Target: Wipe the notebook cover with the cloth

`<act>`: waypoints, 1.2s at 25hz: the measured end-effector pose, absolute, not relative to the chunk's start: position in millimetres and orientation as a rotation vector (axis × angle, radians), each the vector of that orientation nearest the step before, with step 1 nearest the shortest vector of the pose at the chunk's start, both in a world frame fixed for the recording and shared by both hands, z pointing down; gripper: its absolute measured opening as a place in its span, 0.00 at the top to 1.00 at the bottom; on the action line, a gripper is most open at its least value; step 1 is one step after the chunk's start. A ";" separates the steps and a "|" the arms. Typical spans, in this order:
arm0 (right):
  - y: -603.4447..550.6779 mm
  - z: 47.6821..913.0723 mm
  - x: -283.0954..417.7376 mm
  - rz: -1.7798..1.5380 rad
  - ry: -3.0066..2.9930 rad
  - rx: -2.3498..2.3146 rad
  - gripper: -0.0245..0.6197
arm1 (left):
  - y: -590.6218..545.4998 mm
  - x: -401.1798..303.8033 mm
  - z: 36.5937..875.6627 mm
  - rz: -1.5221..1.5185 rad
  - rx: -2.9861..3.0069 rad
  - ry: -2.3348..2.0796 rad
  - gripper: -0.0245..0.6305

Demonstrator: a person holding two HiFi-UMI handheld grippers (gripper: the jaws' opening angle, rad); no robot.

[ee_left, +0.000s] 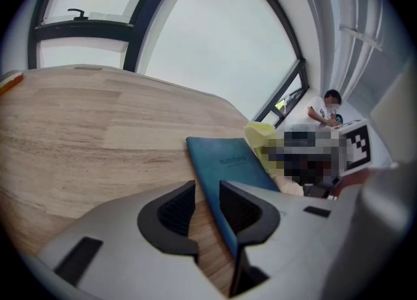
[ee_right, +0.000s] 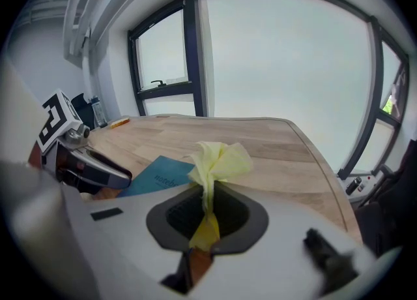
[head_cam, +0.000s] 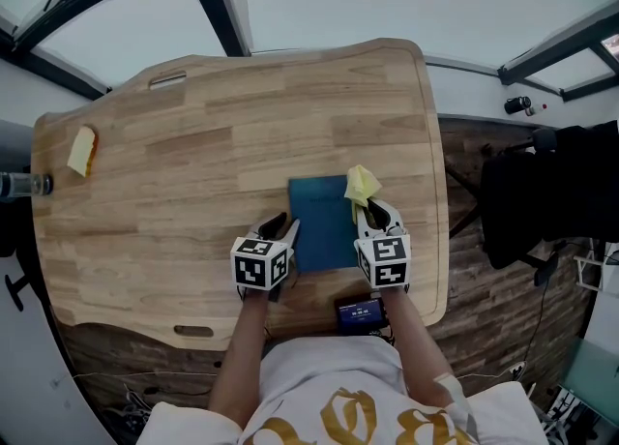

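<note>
A blue notebook (head_cam: 324,225) lies flat on the wooden table (head_cam: 193,143), near its front right. My left gripper (head_cam: 287,230) is at the notebook's left edge. In the left gripper view the left gripper (ee_left: 207,191) has its jaws a narrow gap apart, and the notebook (ee_left: 225,162) edge runs into that gap and under the right jaw. My right gripper (head_cam: 368,206) is at the notebook's right edge, shut on a yellow cloth (head_cam: 361,183). In the right gripper view the cloth (ee_right: 218,162) bunches up above the right gripper (ee_right: 208,191), with the notebook (ee_right: 156,176) to its left.
A yellow and orange sponge (head_cam: 82,151) lies at the table's far left, next to a bottle (head_cam: 24,184) at the edge. A small dark device with a screen (head_cam: 361,312) sits at the front edge. Black equipment (head_cam: 551,192) stands off the table's right side.
</note>
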State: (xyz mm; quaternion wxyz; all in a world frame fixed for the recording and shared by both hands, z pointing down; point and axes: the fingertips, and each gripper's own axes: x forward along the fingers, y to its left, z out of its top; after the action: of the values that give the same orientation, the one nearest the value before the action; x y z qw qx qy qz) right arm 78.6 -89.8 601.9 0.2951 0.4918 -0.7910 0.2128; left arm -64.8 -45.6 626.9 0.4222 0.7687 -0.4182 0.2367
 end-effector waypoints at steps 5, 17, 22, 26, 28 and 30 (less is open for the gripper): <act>-90.6 607.9 75.1 0.550 -2.096 1.284 0.90 | -44.5 -63.9 630.2 0.621 1.906 -1.038 0.80; -89.7 619.9 71.6 0.559 -2.077 1.262 0.90 | -44.1 -61.4 633.2 0.563 1.820 -1.003 0.85; -90.4 620.9 70.8 0.562 -2.070 1.261 0.90 | -44.1 -61.3 632.9 0.563 1.820 -1.004 0.85; -90.8 621.2 70.1 0.567 -2.066 1.261 0.90 | -44.0 -61.0 633.1 0.564 1.821 -1.004 0.85; -91.1 620.6 69.3 0.569 -2.064 1.259 0.90 | -43.9 -61.0 633.1 0.563 1.820 -1.004 0.85; -91.5 619.8 67.5 0.567 -2.068 1.254 0.90 | -43.6 -61.0 633.2 0.561 1.819 -1.004 0.85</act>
State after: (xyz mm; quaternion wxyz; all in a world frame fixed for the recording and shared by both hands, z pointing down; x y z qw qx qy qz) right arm 67.5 -91.5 619.8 0.3229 0.4778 -0.7879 0.2159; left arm -61.0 -43.6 633.2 0.4746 0.7440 -0.4104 0.2296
